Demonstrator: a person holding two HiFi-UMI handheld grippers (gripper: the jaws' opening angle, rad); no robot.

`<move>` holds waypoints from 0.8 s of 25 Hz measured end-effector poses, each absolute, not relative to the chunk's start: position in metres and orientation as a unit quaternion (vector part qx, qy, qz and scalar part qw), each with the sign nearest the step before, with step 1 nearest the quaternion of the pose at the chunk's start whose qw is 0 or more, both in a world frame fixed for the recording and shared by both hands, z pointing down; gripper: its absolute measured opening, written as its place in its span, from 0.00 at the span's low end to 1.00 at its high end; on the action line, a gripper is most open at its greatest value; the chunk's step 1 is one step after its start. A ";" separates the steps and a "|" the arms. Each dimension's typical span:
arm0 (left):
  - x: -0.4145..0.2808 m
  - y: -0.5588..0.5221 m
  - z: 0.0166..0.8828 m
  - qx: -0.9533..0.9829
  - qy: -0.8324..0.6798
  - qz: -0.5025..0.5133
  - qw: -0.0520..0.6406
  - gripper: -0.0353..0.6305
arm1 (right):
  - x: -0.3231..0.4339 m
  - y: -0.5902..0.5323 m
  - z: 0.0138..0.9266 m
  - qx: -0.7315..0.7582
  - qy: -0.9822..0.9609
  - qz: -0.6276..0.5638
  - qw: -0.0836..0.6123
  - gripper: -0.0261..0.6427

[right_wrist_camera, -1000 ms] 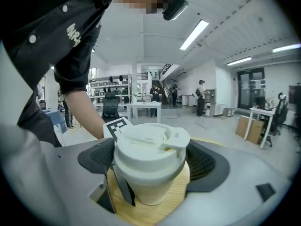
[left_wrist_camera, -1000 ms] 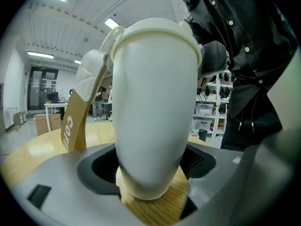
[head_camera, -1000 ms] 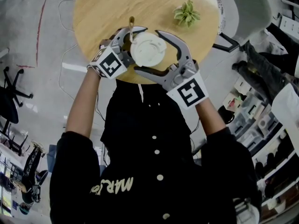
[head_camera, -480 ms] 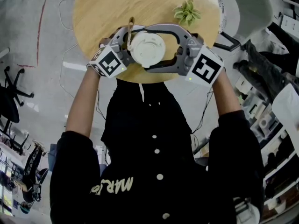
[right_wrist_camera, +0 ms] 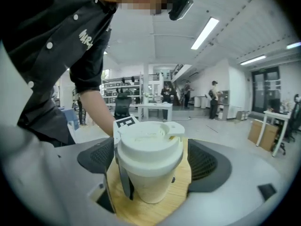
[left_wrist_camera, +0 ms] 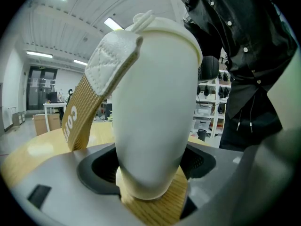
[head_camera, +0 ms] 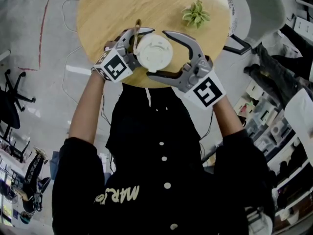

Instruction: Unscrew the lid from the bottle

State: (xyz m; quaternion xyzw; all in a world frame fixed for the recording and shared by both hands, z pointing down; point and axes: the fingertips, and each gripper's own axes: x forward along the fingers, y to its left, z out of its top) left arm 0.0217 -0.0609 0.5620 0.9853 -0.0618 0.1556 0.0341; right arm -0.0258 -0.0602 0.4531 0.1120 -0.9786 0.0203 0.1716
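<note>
A white bottle (head_camera: 154, 53) with a white lid (right_wrist_camera: 149, 147) and a tan strap (left_wrist_camera: 89, 102) stands upright at the near edge of the round wooden table (head_camera: 107, 9). My left gripper (head_camera: 139, 50) comes in from the left and is shut on the bottle's body (left_wrist_camera: 155, 117), its pads pressing both sides low down. From the lower right, my right gripper (head_camera: 157, 53) reaches around the lid. Its jaws have just been opening and stand open, with the lid between them and a gap at each pad (right_wrist_camera: 207, 161).
A small green plant (head_camera: 195, 13) sits on the table's far right. A white chair (head_camera: 259, 9) stands to the right of the table, and a black office chair (head_camera: 12, 99) on the floor at the left. Shelves and bins fill the right side.
Half a second ago the right gripper was swung up to the right of the bottle, jaws closer round the lid. It has swung back down with the jaws wider. Left gripper and bottle unmoved.
</note>
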 end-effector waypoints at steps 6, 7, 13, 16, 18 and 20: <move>0.022 -0.062 0.563 0.986 -0.063 0.153 0.036 0.61 | -0.034 -0.070 0.445 0.200 -0.969 0.014 0.142 0.71; 0.022 -0.061 0.563 0.986 -0.063 0.153 0.036 0.61 | -0.034 -0.070 0.446 0.196 -0.970 0.011 0.144 0.71; 0.023 -0.061 0.563 0.986 -0.056 0.151 0.034 0.61 | -0.033 -0.059 0.445 0.029 -0.988 -0.019 0.149 0.70; 0.023 -0.060 0.563 0.986 -0.057 0.150 0.036 0.61 | -0.033 -0.055 0.446 -0.057 -0.987 -0.017 0.151 0.70; 0.023 -0.061 0.563 0.986 -0.056 0.150 0.036 0.61 | -0.032 -0.055 0.447 -0.078 -0.985 -0.013 0.156 0.70; 0.022 -0.061 0.564 0.986 -0.055 0.151 0.035 0.61 | -0.032 -0.055 0.448 -0.075 -0.985 -0.011 0.158 0.70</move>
